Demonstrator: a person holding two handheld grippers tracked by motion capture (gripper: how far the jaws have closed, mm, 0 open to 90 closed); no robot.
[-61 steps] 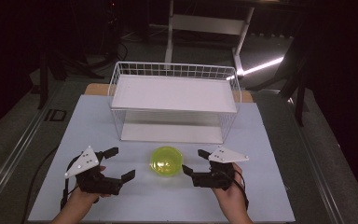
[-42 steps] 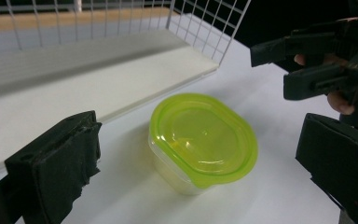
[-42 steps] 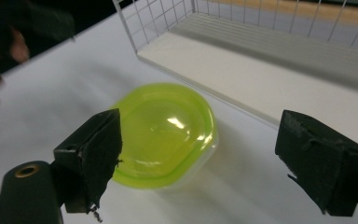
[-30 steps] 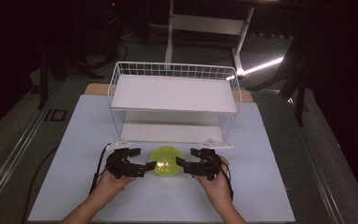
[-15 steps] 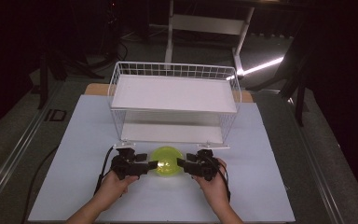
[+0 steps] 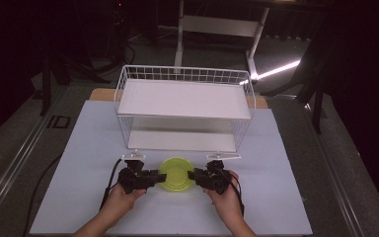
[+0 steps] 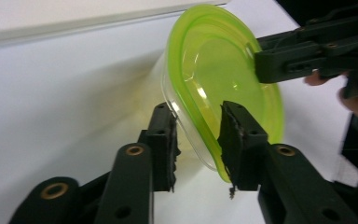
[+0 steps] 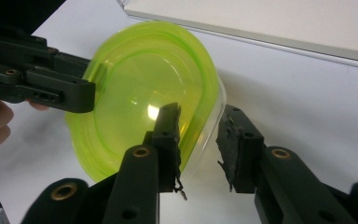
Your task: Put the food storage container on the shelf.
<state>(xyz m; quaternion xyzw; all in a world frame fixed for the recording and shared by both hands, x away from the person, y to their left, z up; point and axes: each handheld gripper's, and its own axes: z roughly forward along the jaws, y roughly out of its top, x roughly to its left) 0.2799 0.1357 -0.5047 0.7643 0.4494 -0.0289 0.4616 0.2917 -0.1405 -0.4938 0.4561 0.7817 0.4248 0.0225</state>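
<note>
The round yellow-green translucent plastic bowl (image 6: 176, 172) sits on the white table (image 6: 286, 197), in front of the white wire shelf rack (image 6: 185, 106). Two seconds ago both grippers were apart from it; now the left gripper (image 7: 196, 140) and right gripper (image 8: 198, 140) each straddle its rim, jaws open, so a two-handed lift looks near.

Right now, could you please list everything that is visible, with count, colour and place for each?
bowl: one, translucent yellow-green, on the mat between the two grippers, in front of the rack
wire rack: one, white, two shelves, at the back of the mat
mat: one, pale blue-white, covering the table
left gripper: one, black, open, jaws straddling the bowl's left rim
right gripper: one, black, open, jaws straddling the bowl's right rim
hands: two, holding the grippers, entering from the bottom edge
</note>
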